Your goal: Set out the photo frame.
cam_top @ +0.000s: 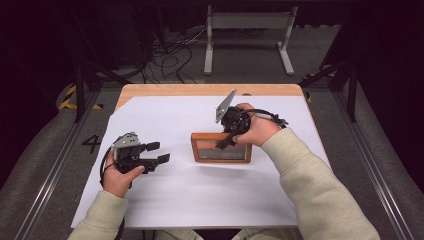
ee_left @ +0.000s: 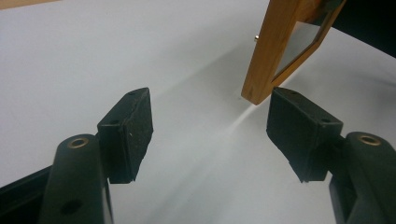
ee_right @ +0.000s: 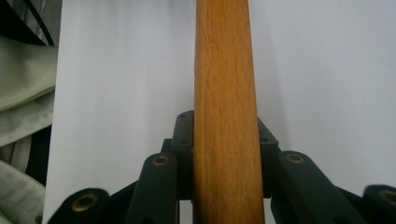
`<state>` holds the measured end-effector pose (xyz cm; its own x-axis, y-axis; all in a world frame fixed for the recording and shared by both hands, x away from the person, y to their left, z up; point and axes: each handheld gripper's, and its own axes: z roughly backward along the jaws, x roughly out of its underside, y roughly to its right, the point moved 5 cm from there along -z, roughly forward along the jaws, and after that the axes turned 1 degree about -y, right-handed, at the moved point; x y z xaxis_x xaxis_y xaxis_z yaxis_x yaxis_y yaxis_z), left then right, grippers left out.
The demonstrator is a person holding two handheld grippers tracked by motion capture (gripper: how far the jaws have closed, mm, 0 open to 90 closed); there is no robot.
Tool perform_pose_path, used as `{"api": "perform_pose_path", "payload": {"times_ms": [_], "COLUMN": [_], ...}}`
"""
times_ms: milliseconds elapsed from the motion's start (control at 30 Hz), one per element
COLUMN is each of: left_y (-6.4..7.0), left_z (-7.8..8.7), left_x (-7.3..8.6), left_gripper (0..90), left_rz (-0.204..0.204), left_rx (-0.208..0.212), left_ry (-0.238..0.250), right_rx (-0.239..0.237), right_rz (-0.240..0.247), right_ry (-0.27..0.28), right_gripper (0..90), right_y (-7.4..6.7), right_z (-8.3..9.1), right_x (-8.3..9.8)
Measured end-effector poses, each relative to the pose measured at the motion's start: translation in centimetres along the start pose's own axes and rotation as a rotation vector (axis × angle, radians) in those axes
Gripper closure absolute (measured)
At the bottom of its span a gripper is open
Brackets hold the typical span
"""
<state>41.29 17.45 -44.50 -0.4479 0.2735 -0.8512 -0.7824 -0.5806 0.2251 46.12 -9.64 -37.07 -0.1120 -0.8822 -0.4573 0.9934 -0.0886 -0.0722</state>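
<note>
On the white sheet (cam_top: 165,200) that covers the tabletop (cam_top: 200,90), a little right of the middle, a wooden frame (cam_top: 221,147) with a glass pane stands on its long edge, tipped up off the sheet. The right gripper (cam_top: 226,141) comes down on its top rail from behind, with the person's right hand (cam_top: 255,131) wrapped around the gripper body. Seen from the right gripper view, the fingers (ee_right: 183,140) are narrow and pressed against both faces of the rail (ee_right: 226,116), so the frame is held fast.

Off to the left, well apart from the frame, the left gripper (cam_top: 157,152) hangs low over the sheet in the left hand (cam_top: 120,177), pointing toward the frame. Its fingers (ee_left: 133,126) stand wide with nothing between them; in the left gripper view the near corner of the frame (ee_left: 261,88) sits just beyond the far finger, and that corner looks to be just clear of the sheet.

My reading is that the step in hand is standing the frame upright, or carrying it while gripped by the top rail. The next move looks to call for a steady right wrist, so the frame does not swing or twist about the narrow grip. If the frame is to be propped or turned, the left gripper would need to come across and take a side rail, closing on wood rather than on the pane. A loose grip could let the frame drop flat onto its glass.
</note>
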Motion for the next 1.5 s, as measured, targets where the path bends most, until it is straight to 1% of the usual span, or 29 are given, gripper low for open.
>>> {"api": "perform_pose_path", "payload": {"times_ms": [67,167,233,267,367,567,667,733,867,933,967,1033,1167,1300,1333,1367,1400,1467,1500], "left_y": [-0.1,-0.1,-0.1,-0.1,-0.1,0.0,-0.1,0.0,-0.1,0.0,0.0,0.0,0.0,0.0,0.0,0.0,0.0,0.0,0.0], "left_z": [0.0,-0.1,-0.1,-0.1,-0.1,-0.2,-0.3,-0.3,-0.4,-0.4,-0.4,-0.3,-0.5,-0.5,-0.5,-0.5,-0.5,-0.5,-0.5], "left_x": [0.0,0.0,0.0,0.0,0.0,-0.1,-0.1,-0.1,-0.1,-0.1,-0.1,-0.1,0.0,0.0,0.0,0.0,0.0,0.0,0.0], "left_gripper": [31.9,31.9,32.0,31.9,31.9,31.9,31.8,31.8,31.8,31.8,31.8,31.8,31.8,31.7,31.7,31.7,31.7,31.6,31.5], "left_rz": [-0.009,-0.011,-0.011,-0.011,-0.013,-0.015,-0.013,-0.011,-0.021,-0.018,-0.016,-0.018,-0.020,-0.020,-0.021,-0.019,-0.019,-0.019,-0.018], "left_rx": [-0.005,-0.006,-0.006,-0.006,-0.005,-0.003,-0.002,-0.002,-0.002,-0.003,-0.004,-0.004,-0.002,0.002,0.000,0.000,0.001,0.003,0.004], "left_ry": [0.002,0.001,0.001,0.001,-0.001,-0.006,-0.006,-0.005,-0.009,-0.008,-0.007,-0.008,-0.010,-0.012,-0.012,-0.011,-0.011,-0.015,-0.015], "right_rx": [-0.012,-0.029,-0.028,-0.032,-0.039,-0.057,-0.055,-0.058,-0.053,-0.052,-0.043,-0.042,-0.027,-0.025,-0.020,-0.013,0.002,0.024,0.038], "right_rz": [-0.003,0.001,-0.015,-0.009,-0.021,-0.029,-0.033,-0.034,-0.010,-0.006,0.013,0.018,0.079,0.079,0.062,0.064,0.054,0.015,-0.005], "right_ry": [0.001,0.002,0.014,0.012,0.019,0.012,0.012,0.023,0.014,0.015,0.020,0.020,0.021,0.022,0.021,0.030,0.043,0.082,0.098], "right_gripper": [70.9,70.9,70.9,70.9,70.9,70.9,70.9,70.8,70.8,70.8,70.8,70.7,70.7,70.4,69.6,68.2,64.8,52.6,44.1], "right_y": [0.3,0.7,0.9,1.0,1.3,1.7,1.8,2.0,2.1,2.2,2.4,2.4,2.6,2.7,2.7,2.8,2.8,3.1,3.1], "right_z": [-0.3,-0.5,-0.7,-0.8,-1.2,-1.7,-2.0,-2.1,-2.2,-2.2,-2.2,-2.2,-2.2,-2.2,-2.2,-2.2,-2.0,-1.7,-1.6], "right_x": [0.2,0.5,0.8,1.0,1.4,2.1,2.4,2.6,2.8,2.8,2.8,2.8,2.7,2.7,2.7,2.7,2.7,2.5,2.5]}}
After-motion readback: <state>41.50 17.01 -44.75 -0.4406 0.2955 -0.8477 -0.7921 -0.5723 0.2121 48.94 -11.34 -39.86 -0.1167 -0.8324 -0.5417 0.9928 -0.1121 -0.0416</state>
